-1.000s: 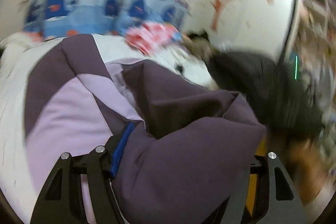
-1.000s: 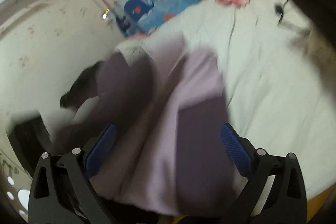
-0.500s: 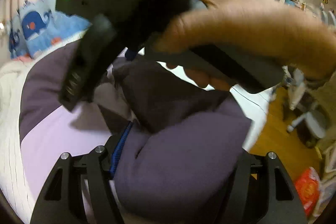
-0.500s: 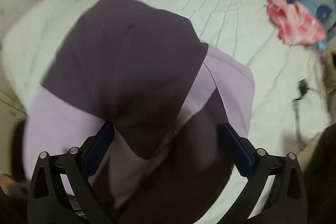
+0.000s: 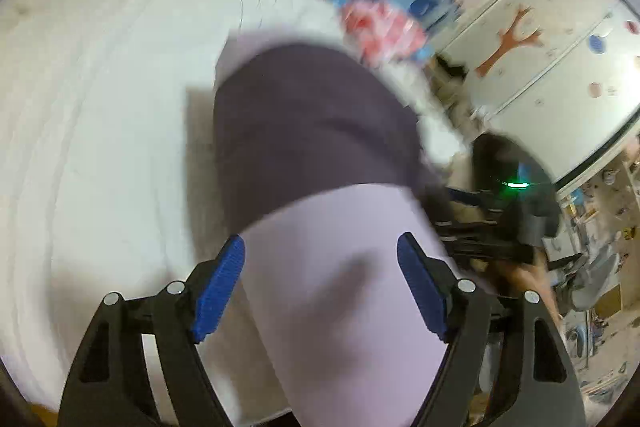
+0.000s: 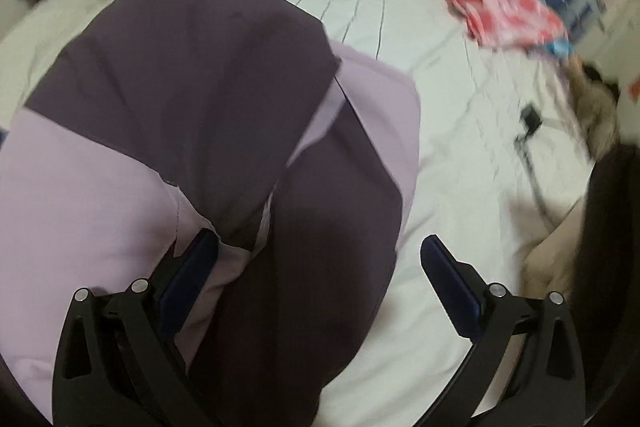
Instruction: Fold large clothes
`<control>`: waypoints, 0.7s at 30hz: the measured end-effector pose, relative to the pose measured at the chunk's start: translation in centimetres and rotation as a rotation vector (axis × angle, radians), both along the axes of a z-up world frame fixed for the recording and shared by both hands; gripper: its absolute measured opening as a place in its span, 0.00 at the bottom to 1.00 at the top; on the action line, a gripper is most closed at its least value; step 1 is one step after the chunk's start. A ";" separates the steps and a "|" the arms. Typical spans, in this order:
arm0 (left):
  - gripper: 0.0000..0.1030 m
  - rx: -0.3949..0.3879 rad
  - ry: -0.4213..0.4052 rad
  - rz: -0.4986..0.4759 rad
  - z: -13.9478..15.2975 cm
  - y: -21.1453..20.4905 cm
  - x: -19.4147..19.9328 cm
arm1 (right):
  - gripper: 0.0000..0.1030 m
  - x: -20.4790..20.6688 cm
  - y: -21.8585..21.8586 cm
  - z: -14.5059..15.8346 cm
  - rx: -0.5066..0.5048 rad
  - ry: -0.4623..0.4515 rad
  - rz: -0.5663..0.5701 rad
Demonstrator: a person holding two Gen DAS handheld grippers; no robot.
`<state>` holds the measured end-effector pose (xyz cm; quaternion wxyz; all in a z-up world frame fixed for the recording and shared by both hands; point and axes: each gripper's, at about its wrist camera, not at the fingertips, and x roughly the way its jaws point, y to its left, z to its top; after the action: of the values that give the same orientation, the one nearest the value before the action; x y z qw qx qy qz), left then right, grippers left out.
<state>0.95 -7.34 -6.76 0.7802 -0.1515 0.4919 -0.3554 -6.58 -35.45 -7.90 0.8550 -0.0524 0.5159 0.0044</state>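
The two-tone purple garment [image 6: 208, 99] lies partly folded near the bed [image 6: 440, 75] edge; left gripper [image 5: 320, 291] fingers are opening, right gripper [image 6: 320, 291] fingers released, further folds remaining.

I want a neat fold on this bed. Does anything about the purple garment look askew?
Yes. In the right wrist view the purple garment lies bunched on the white bedsheet, its dark flaps overlapping crookedly across the lilac panels, edges not lined up. Both grippers are open, holding nothing.
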 end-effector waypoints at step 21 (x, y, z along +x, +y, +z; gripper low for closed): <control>0.86 0.497 -0.260 0.147 0.6 7.0 6.6 | 0.93 7.6 12.5 -3.6 0.295 -0.188 0.083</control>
<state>7.51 -0.30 -6.13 0.8736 0.0561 0.4475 -0.1827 1.00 -22.90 -11.55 0.8970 0.0520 0.4248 0.1104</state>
